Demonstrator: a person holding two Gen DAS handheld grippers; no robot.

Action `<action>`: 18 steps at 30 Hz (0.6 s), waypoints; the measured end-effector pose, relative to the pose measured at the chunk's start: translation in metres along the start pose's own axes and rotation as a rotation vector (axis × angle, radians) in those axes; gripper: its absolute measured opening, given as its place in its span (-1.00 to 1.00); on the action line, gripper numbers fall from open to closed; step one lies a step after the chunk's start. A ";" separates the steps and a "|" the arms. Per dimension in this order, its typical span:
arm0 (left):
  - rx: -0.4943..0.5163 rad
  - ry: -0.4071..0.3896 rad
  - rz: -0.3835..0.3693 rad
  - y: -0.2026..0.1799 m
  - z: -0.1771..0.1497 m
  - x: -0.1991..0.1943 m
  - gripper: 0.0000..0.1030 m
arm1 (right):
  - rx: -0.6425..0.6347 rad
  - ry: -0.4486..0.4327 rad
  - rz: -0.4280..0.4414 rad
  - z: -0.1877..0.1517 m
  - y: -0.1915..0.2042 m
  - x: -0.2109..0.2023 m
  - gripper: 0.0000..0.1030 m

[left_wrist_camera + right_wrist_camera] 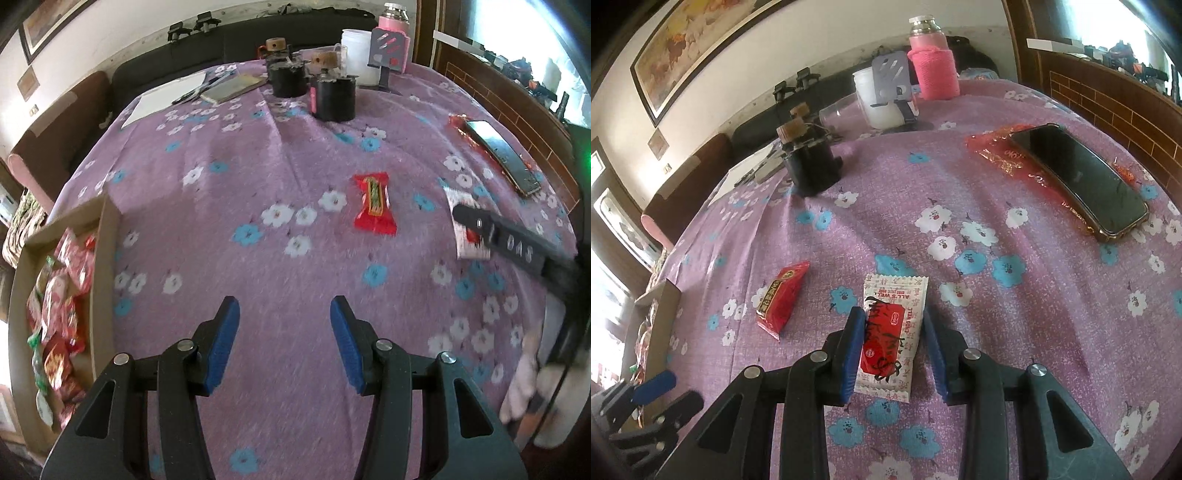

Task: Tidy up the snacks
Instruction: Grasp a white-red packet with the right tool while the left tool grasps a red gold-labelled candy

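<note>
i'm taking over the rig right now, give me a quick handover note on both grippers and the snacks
Left gripper: open, empty, over bare tablecloth next to the cardboard box.
Right gripper: fingers on either side of the white-and-red snack packet lying on the cloth; the left finger touches its edge, but a firm grip is not clear.
Red snack packet: loose on the cloth, between the box and the white packet.
Done: the box already holds a pile of snacks.
Left: box the white packet, then the red one. A phone lies on a red wrapper at the far right; its contents are unclear.
</note>
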State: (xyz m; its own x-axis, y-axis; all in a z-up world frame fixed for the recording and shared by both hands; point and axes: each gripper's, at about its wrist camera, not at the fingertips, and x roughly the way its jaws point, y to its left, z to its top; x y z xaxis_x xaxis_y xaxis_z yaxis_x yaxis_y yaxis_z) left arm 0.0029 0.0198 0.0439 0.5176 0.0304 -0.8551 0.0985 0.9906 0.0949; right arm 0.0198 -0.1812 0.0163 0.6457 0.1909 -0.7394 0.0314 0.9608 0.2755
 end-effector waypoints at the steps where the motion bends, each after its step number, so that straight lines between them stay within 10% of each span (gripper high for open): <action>1: 0.008 -0.004 -0.004 -0.003 0.004 0.002 -0.04 | -0.001 0.000 -0.001 0.000 -0.001 0.000 -0.32; 18: 0.101 -0.008 0.010 -0.047 0.044 0.045 -0.04 | 0.012 0.008 0.011 0.001 -0.002 0.000 -0.28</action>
State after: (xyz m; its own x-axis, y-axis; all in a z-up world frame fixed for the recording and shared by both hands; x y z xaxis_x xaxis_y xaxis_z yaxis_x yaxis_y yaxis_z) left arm 0.0585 -0.0309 0.0235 0.5262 0.0392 -0.8495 0.1784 0.9716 0.1554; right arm 0.0207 -0.1836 0.0158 0.6396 0.2035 -0.7413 0.0330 0.9562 0.2910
